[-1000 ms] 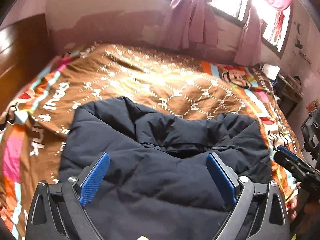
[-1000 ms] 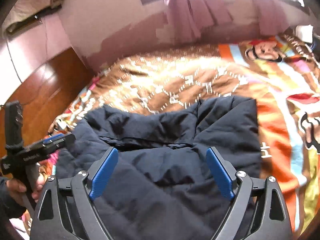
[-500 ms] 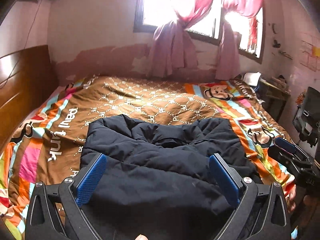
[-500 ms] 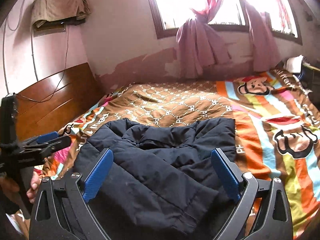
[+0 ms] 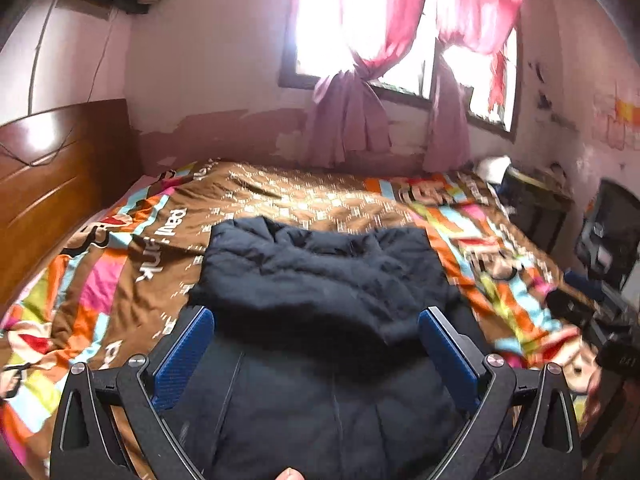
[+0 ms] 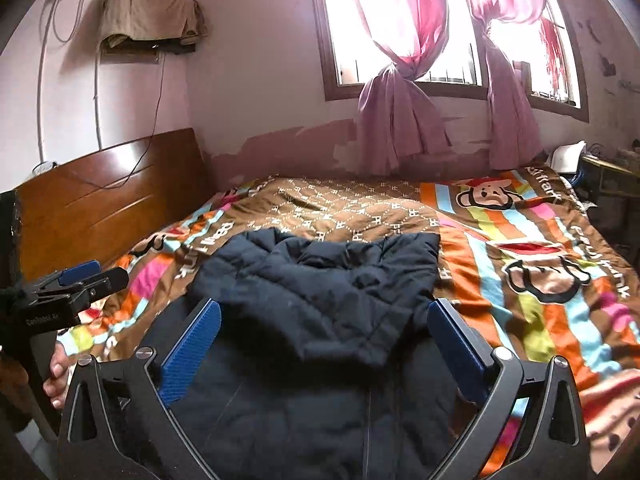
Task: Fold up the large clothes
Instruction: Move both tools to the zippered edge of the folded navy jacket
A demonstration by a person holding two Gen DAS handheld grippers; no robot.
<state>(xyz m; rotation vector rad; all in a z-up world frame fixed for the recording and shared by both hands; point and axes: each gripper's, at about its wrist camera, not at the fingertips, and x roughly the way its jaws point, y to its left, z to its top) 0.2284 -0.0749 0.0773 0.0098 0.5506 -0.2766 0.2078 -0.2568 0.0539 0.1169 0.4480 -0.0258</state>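
Both tools gape above a puffy, folded navy jacket [image 6: 320, 292].

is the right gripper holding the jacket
No, the right gripper is wide open, its blue pads spread apart above the jacket with no fabric pinched.

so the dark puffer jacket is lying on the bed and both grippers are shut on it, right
Not quite. The dark puffer jacket does lie on the bed, but both grippers are open and grip nothing. Each wrist view shows its own: left gripper, right gripper.
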